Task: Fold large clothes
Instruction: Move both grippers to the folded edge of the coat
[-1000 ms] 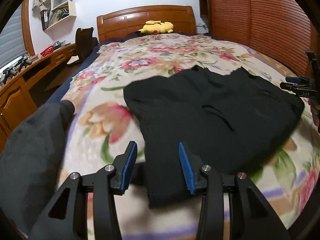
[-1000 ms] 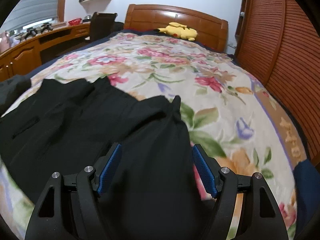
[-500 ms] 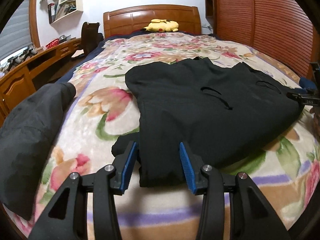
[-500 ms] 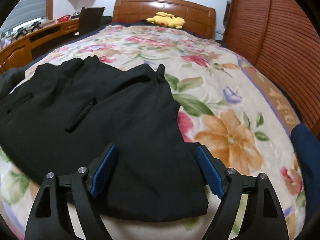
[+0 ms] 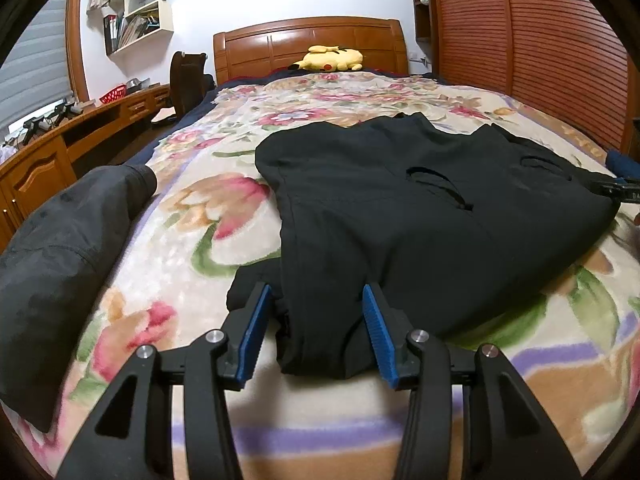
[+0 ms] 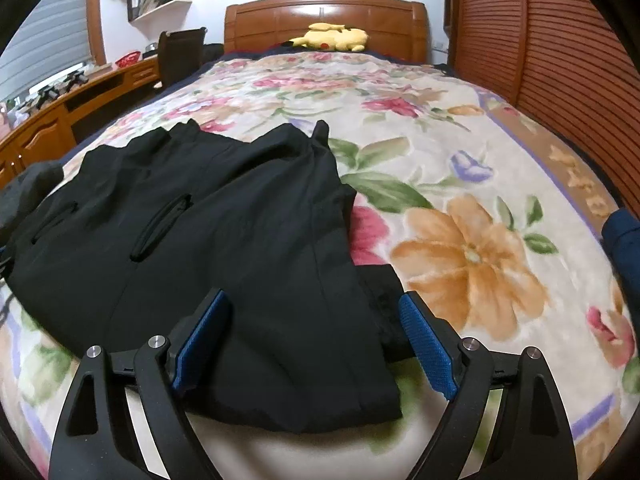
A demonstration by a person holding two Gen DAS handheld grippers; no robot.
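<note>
A black garment (image 5: pixel 420 216), seemingly trousers with slit pockets, is spread on the flowered blanket (image 5: pixel 224 216) near the bed's foot. It appears doubled over once already; further folds are judged to remain. The left gripper (image 5: pixel 316 332) is seen with jaws opening and the near hem lying between them, not pressed. The right gripper (image 6: pixel 312 344) is held spread wide around the other near corner, nothing pinched. The cloth looks matte, smooth and limp; the blanket looks plush.
</note>
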